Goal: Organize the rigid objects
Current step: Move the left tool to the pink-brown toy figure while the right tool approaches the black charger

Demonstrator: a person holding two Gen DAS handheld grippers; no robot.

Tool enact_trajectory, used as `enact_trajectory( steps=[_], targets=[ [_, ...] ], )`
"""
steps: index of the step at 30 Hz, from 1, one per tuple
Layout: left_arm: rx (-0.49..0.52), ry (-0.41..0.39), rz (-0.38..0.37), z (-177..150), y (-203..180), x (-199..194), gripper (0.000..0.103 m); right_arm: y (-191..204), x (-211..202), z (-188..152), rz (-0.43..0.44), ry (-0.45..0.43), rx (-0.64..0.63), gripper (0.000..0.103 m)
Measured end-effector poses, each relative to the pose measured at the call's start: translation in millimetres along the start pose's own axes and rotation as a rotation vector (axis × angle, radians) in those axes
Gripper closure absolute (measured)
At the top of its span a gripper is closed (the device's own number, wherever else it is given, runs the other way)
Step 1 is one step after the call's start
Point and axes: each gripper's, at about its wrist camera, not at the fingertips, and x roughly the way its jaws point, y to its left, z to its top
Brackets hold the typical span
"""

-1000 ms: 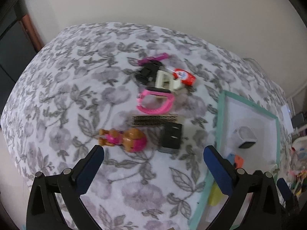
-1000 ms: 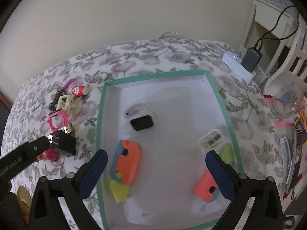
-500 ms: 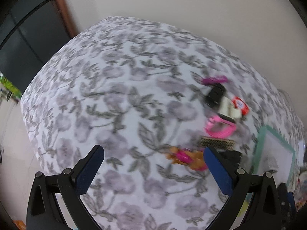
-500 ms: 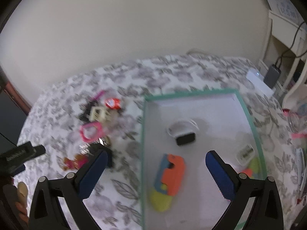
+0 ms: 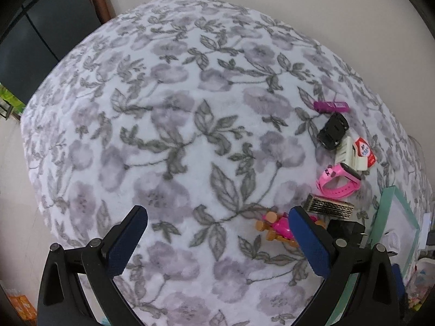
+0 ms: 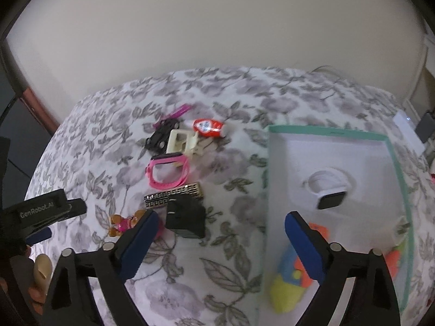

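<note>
The right gripper, jaws apart and just narrowing with nothing between them, best centres on the black charger at 11 o'clock; the left gripper stands open, empty.

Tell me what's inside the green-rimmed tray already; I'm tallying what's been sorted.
Inside the tray: a white watch and an orange-blue-yellow toy. More orange and white items sit at its right wall, partly hidden behind the right gripper.
</note>
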Motion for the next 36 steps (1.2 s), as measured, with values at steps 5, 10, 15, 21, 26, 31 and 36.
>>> enact_trajectory(
  steps=[5,10,15,21,26,31,36],
  targets=[
    [0.009,0.026,-0.064,1,-10,9,0.000,13,18,-2,0.029,0.032,-0.018,0.020],
    [0.010,0.072,-0.128,0,-19,21,0.000,23,34,-3,0.029,0.057,-0.041,0.033],
    [0.017,0.119,-0.186,-3,-26,32,0.000,28,44,-4,0.034,0.071,-0.051,0.041],
    [0.066,0.153,-0.179,-11,-44,45,0.000,27,53,-6,0.039,0.080,-0.047,0.054],
    [0.076,0.167,-0.191,-12,-52,52,0.000,23,59,-8,0.054,0.085,-0.021,0.063],
    [0.061,0.177,-0.204,-13,-54,58,0.000,19,64,-9,0.084,0.094,0.008,0.071],
    [0.081,0.166,-0.196,-16,-57,56,0.002,18,65,-9,0.093,0.093,0.011,0.071]
  ],
)
